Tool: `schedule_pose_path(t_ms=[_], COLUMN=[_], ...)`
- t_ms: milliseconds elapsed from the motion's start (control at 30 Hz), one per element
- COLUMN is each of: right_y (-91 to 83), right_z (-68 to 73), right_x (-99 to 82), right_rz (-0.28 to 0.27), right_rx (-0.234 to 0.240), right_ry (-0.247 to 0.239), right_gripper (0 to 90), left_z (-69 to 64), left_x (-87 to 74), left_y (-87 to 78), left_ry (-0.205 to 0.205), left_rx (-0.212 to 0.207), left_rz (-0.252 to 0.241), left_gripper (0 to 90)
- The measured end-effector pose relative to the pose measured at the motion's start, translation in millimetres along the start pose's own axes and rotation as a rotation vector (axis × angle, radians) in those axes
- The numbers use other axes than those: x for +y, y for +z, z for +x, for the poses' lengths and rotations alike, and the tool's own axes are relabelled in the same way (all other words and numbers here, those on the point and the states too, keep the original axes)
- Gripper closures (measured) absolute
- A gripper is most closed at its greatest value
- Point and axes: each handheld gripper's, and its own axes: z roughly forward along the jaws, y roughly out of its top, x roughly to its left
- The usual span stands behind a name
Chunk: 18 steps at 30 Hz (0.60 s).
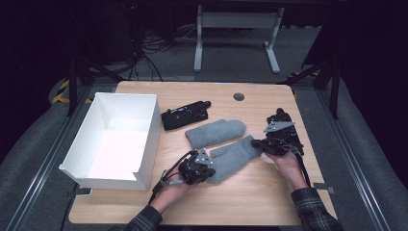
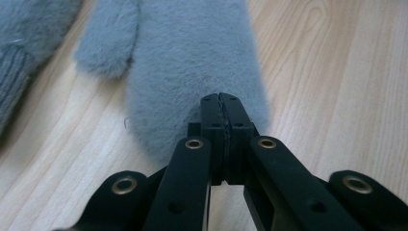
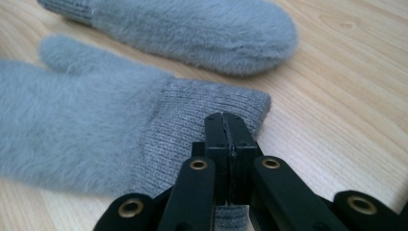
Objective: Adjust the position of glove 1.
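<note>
Two fluffy grey mittens lie mid-table. The far mitten (image 1: pixel 216 132) (image 3: pixel 192 29) lies flat by itself. The near mitten (image 1: pixel 235 156) lies diagonally between my two grippers. My left gripper (image 1: pixel 207 171) (image 2: pixel 221 98) is shut on its furry fingertip end (image 2: pixel 192 62), with the thumb (image 2: pixel 103 48) off to the left. My right gripper (image 1: pixel 258 143) (image 3: pixel 224 118) is shut on its ribbed knit cuff (image 3: pixel 192 130). The mitten still rests on the wooden table (image 1: pixel 250 192).
An open white box (image 1: pixel 115 139) stands at the left of the table. A black object (image 1: pixel 185 114) lies behind the mittens next to the box. A round cable hole (image 1: pixel 238 96) sits near the far edge. Bare wood lies along the front.
</note>
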Motion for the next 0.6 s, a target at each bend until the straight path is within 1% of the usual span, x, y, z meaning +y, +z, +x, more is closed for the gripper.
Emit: schedule_pose_path(t_ms=[67,133,267,300,333,433,600], right_y=[-1.8,-4.6,-10.2,-12.4,-14.5,-20.6,-29.2], right_z=[2.5,5.1,8.9,10.6,12.3,18.1,26.3], right_x=[-1.0,-3.1,-7.7,-9.8,-12.1,-17.8,-25.6], right_rz=[0.013,0.022,0.033,0.036,0.037,0.044,0.053], right_rx=[-0.003,0.002,0.008,0.006,0.008,0.015,0.020], right_ry=[-0.003,-0.007,-0.011,-0.010,-0.007,-0.006,-0.025], right_gripper=[90.0,90.0,90.0,90.0,90.0,90.0,90.0], left_z=[1.9,3.4,8.2,8.7,10.4,13.2,17.7], left_x=[-0.9,-0.9,-1.4,-1.8,-1.0,2.2,5.6], left_y=[-1.0,-1.6,-2.7,-2.7,-3.1,-3.5,-1.5], left_ry=[-0.008,-0.006,-0.020,-0.035,-0.027,-0.033,-0.040], left_rx=[0.001,0.001,-0.001,0.002,0.003,0.023,0.041], left_rz=[0.005,0.009,0.012,0.012,0.018,0.035,0.039], left_gripper=[89.9,89.9,89.9,89.9,89.9,89.9,89.9])
